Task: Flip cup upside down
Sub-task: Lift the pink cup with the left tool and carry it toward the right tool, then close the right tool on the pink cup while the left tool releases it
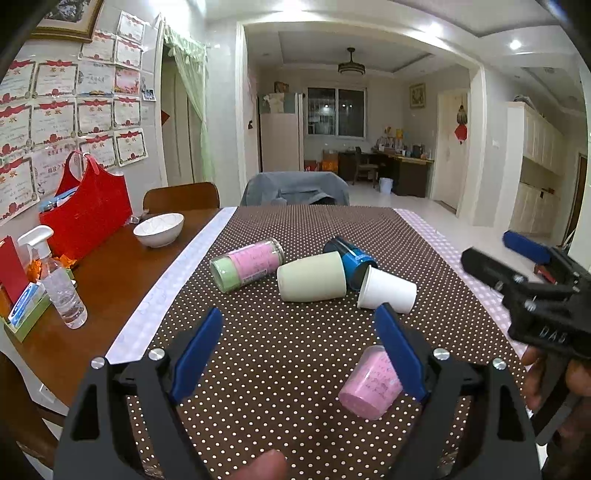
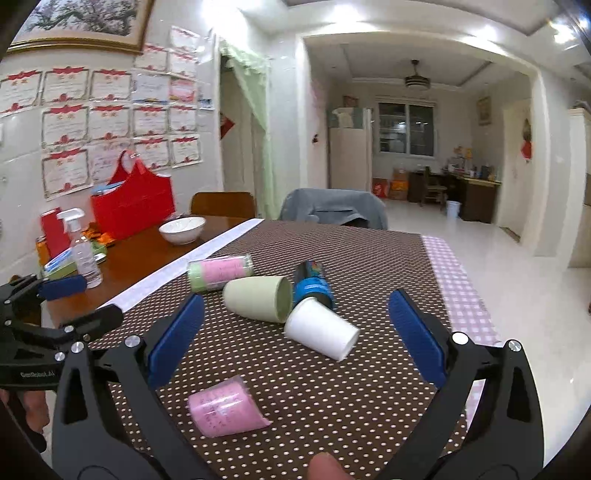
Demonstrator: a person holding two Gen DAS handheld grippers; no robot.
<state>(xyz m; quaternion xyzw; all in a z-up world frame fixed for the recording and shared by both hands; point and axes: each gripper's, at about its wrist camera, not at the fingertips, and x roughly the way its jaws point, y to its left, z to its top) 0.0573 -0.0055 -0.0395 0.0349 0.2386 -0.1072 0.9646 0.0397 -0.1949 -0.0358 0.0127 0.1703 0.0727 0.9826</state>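
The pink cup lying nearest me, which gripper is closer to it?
Left. The pink cup lies right by the left gripper, beside one finger; the right gripper hangs a little farther back, open.

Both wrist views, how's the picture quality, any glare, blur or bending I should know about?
Left wrist view: strong fisheye bending at the edges, black corners, ceiling lights blown out, cups sharp, white cup bright but readable. Right wrist view: same bending, ceiling glare washes the top, pink cup slightly soft, wood table shows reflections.
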